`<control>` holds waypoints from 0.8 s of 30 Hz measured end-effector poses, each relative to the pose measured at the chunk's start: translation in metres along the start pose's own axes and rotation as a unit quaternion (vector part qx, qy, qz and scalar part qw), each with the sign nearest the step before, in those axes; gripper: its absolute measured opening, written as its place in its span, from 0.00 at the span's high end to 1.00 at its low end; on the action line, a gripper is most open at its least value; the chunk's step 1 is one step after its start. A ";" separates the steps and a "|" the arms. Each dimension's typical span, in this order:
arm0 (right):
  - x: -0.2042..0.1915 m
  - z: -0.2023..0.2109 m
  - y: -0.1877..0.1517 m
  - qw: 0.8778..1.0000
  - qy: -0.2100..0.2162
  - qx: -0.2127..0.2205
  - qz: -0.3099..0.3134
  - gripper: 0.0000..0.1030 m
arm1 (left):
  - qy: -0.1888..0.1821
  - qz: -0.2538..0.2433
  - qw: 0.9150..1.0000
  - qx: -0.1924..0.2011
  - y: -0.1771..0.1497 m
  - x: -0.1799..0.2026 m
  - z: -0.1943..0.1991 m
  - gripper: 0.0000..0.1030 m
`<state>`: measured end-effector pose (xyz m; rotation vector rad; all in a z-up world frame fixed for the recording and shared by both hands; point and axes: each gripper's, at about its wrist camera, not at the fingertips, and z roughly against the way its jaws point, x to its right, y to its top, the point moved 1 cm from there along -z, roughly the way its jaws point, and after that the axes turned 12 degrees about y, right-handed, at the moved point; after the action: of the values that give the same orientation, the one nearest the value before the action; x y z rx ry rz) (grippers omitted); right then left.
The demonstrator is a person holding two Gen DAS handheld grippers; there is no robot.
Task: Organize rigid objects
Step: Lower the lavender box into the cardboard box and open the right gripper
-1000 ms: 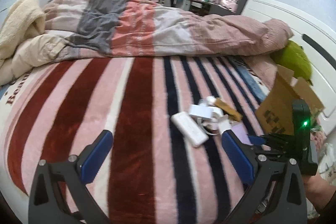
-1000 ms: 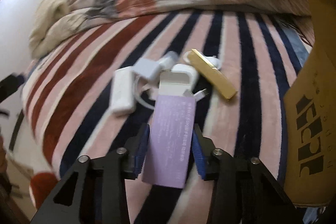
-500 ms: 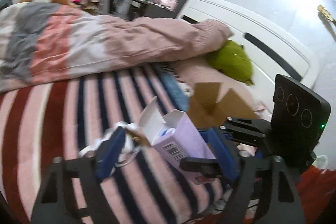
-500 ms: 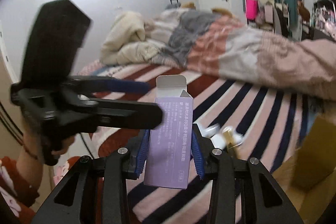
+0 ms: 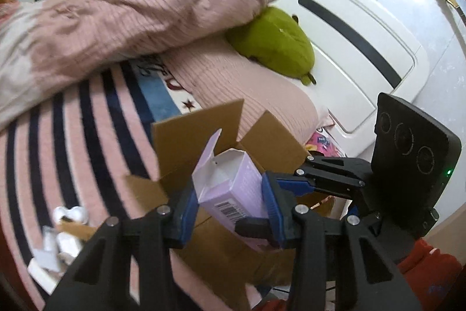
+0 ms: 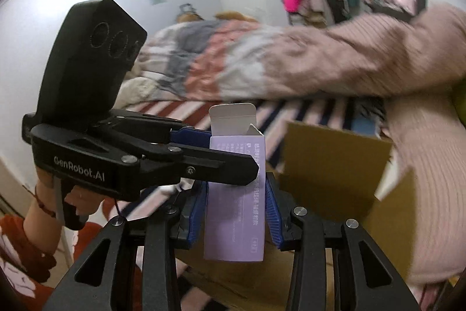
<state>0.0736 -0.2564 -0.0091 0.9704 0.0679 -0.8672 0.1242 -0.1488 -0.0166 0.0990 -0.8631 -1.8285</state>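
I'm holding one purple carton (image 6: 236, 203) up over the brown box (image 5: 201, 142), and both grippers are on it. My right gripper (image 6: 236, 212) is clamping the carton's lower half, one blue pad flat against each side. My left gripper (image 5: 230, 203) is closing its jaws across the carton's upper part, near the open end; the pads look to be pressing the sides, though blur makes the contact hard to judge. The carton's single top flap is standing open, showing a white inside. In the right wrist view the left gripper is reaching in sideways, its black finger crossing the carton's front, with a hand (image 6: 49, 194) on its handle. The brown box is sitting just behind and below the carton, two flaps raised. Left of the box, on the striped blanket (image 5: 87, 121), a blurred cluster of white items (image 5: 58, 235) is lying; I can't count them. Beyond the box, one green plush (image 5: 273, 42) is resting against the white headboard (image 5: 335, 19).
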 end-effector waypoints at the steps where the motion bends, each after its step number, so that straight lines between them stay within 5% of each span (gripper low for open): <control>1: 0.006 0.001 -0.001 1.000 -0.005 -0.006 -0.006 0.68 | -0.002 -0.002 1.000 -0.008 0.001 0.002 -0.007 0.62; 6: 0.027 0.000 -0.008 0.998 -0.020 -0.048 -0.032 0.67 | 0.021 -0.022 0.999 -0.036 -0.001 0.012 -0.026 0.62; 11: 0.030 -0.005 -0.012 0.996 -0.047 -0.071 -0.036 0.63 | 0.031 -0.026 0.999 -0.022 -0.003 0.012 -0.017 0.41; 13: 0.029 -0.006 -0.012 0.995 -0.054 -0.074 -0.032 0.50 | 0.033 -0.021 0.999 -0.008 -0.005 0.007 -0.002 0.40; 18: 0.008 -0.009 -0.001 0.996 -0.064 -0.061 0.000 0.46 | 0.074 0.002 0.997 0.036 -0.014 -0.025 0.046 0.32; 24: -0.051 -0.034 0.017 0.997 -0.006 -0.047 0.053 0.35 | 0.165 0.049 0.982 0.080 -0.054 -0.091 0.113 0.25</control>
<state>0.0615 -0.1948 0.0041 0.8732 0.0462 -0.7658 0.0709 -0.0054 0.0047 0.4416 -0.7631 -1.5902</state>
